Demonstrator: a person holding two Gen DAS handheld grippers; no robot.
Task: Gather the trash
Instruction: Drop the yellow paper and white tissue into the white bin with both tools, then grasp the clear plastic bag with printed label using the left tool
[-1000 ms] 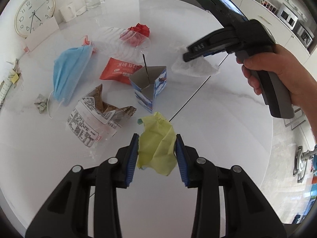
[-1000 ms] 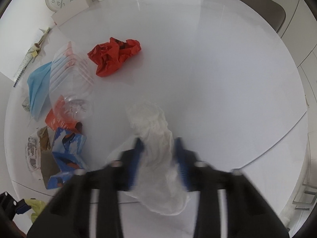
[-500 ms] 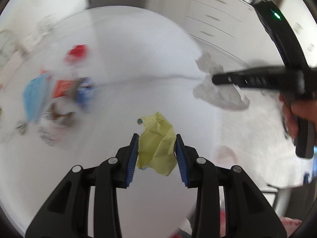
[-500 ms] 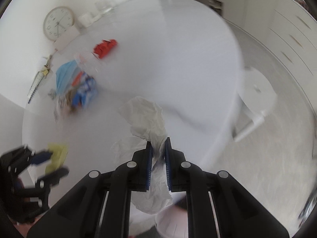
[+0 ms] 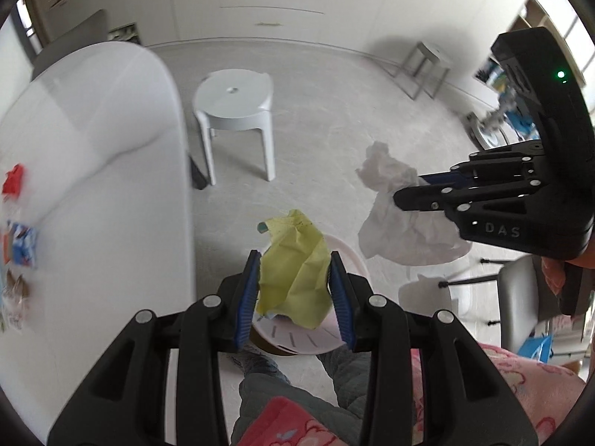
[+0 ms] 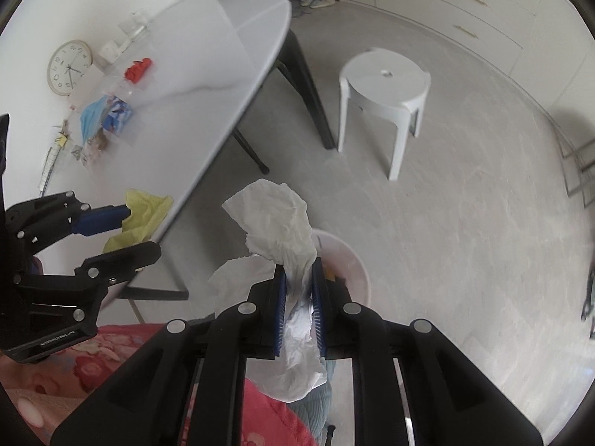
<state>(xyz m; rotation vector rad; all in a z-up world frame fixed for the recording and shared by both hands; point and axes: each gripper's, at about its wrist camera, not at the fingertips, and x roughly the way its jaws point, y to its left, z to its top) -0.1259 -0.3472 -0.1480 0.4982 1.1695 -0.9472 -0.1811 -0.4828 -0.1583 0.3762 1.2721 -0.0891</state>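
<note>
Fingers (image 5: 248,290) pinch yellow paper (image 5: 293,278), hiding most of pink bin (image 5: 349,256).

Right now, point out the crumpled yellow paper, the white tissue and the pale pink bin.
crumpled yellow paper (image 5: 293,260), left wrist view, its creased middle.
white tissue (image 6: 279,223), right wrist view, upper bunched part.
pale pink bin (image 6: 357,264), right wrist view, inner wall.

White table (image 6: 208,37) – scattered trash (image 6: 108,115), clock (image 6: 69,67)
</note>
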